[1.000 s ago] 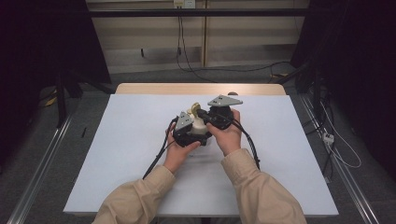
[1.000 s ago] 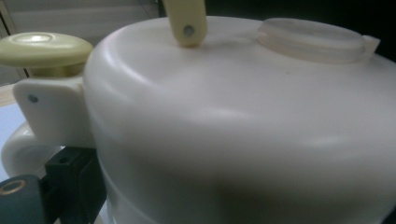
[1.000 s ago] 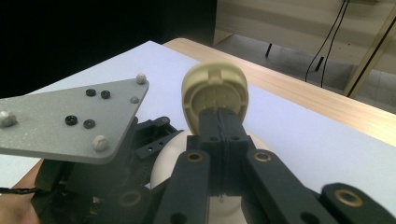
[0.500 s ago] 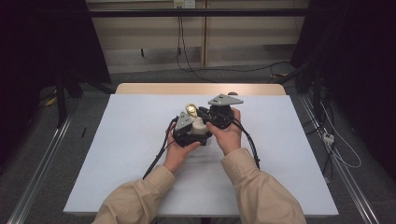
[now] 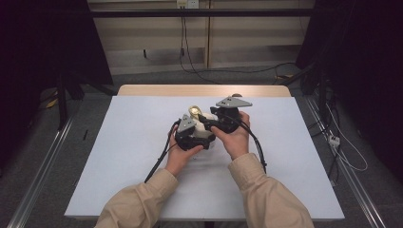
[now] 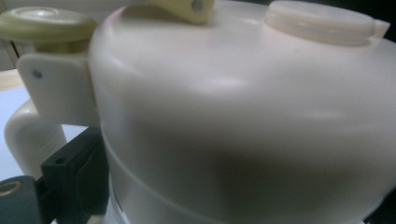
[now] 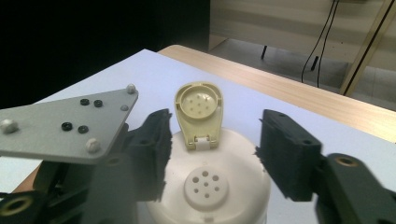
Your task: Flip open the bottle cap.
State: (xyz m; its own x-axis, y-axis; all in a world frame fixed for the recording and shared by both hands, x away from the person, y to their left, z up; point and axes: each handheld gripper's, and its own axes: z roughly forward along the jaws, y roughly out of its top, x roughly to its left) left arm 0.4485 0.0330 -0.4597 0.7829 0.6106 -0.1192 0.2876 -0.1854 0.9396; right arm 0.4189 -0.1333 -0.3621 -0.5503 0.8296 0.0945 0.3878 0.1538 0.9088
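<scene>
The right gripper (image 7: 212, 154) has just been opening: its jaws stand apart on either side of the yellow flip cap (image 7: 198, 114), touching nothing, with only the top of the white jar (image 7: 205, 186) between them. The cap stands upright on its hinge, and the round sifter with its holes (image 7: 206, 185) lies uncovered. The lid is therefore judged to be open already, and the right gripper's part of the work appears done.

The jar is held above the middle of the worktop (image 5: 138, 142) in the high view, between the two hands. It seems to be steadied by the left gripper (image 5: 190, 133), whose own view is pressed close against the jar's white wall (image 6: 243, 121); the jaws are hidden there, so whether they clamp the jar cannot be told from the pictures.

Compared with the frame a second ago, the hands and jar are found in the same place. The cap (image 5: 194, 112) was then caught at the right gripper's tip; it is now free and stands up clear beside that gripper.
</scene>
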